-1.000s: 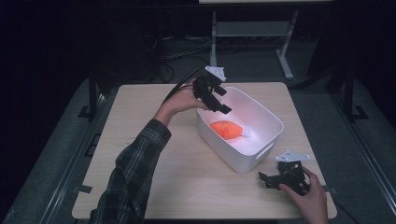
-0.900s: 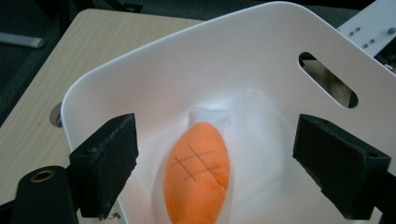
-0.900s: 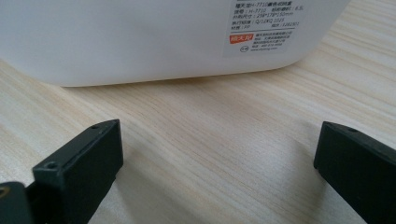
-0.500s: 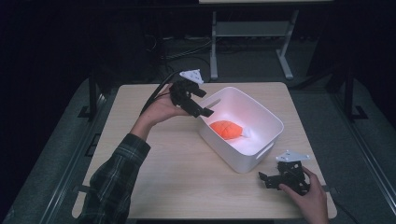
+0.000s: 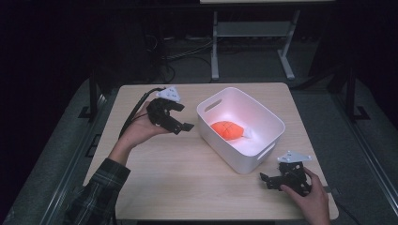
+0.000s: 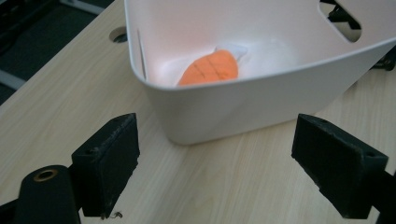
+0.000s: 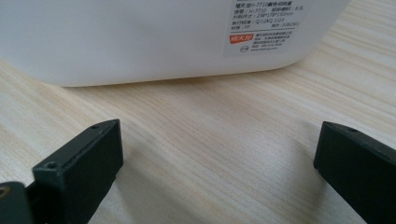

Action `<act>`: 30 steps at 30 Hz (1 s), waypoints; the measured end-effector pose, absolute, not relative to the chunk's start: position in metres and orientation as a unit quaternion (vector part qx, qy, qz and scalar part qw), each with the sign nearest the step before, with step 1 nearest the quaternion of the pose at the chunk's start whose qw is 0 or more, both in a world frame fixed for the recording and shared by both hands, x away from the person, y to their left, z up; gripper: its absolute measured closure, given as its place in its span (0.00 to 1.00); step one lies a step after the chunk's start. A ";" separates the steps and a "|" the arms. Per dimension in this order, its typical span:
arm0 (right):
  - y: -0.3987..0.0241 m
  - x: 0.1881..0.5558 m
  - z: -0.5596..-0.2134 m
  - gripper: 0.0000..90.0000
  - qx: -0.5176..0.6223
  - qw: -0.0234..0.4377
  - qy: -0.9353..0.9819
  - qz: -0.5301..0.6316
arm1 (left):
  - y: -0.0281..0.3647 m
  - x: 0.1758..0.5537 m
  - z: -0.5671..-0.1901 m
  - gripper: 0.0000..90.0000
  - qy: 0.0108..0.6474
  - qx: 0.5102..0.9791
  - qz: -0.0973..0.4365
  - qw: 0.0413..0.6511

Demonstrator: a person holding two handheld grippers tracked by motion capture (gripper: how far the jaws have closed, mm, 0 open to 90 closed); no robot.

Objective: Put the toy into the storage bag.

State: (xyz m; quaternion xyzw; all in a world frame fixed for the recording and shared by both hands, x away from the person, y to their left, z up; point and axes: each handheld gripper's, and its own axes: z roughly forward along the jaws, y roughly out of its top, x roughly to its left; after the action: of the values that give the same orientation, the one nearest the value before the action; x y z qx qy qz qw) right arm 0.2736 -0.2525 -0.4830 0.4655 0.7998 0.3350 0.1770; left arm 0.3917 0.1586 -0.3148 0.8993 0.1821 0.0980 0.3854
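Black jaws on my left gripper [image 5: 180,117] stand wide apart with nothing between them. I hold it just above the table [image 5: 155,192], left of the white tub [image 5: 266,117] and close to its near-left corner. In the left gripper view my jaws point at the tub wall, and I can see over the rim.

My right gripper [image 5: 277,180] sits low at the near right corner of the table. Its jaws are wide apart too and hold nothing. They face the tub's side, where a label [image 7: 266,23] is stuck.

The orange toy [image 5: 228,130] lies on the bottom of the tub. It is to the right of my left gripper and a bit lower, past the wall. Its long way runs left to right. The fat orange end points left, at my left gripper, and the small white tip [image 5: 247,133] points right.

I think my left gripper is nearer to the toy. It would have to go up over the rim first.
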 end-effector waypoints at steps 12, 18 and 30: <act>-0.252 0.274 -0.483 0.01 0.466 0.178 0.800 0.335 | 0.196 0.356 -0.354 0.16 0.240 0.878 0.132 0.393; -0.252 0.274 -0.483 0.01 0.466 0.177 0.800 0.335 | 0.212 0.339 -0.372 0.16 0.260 0.869 0.137 0.397; -0.252 0.274 -0.483 0.01 0.466 0.177 0.800 0.335 | 0.231 0.303 -0.417 0.16 0.286 0.867 0.150 0.380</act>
State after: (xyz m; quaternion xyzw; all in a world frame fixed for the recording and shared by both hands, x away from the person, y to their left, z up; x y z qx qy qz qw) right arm 0.2736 -0.2525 -0.4830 0.4655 0.7998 0.3350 0.1771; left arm 0.3032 0.2314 -0.4170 0.8667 0.2861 0.1501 0.3800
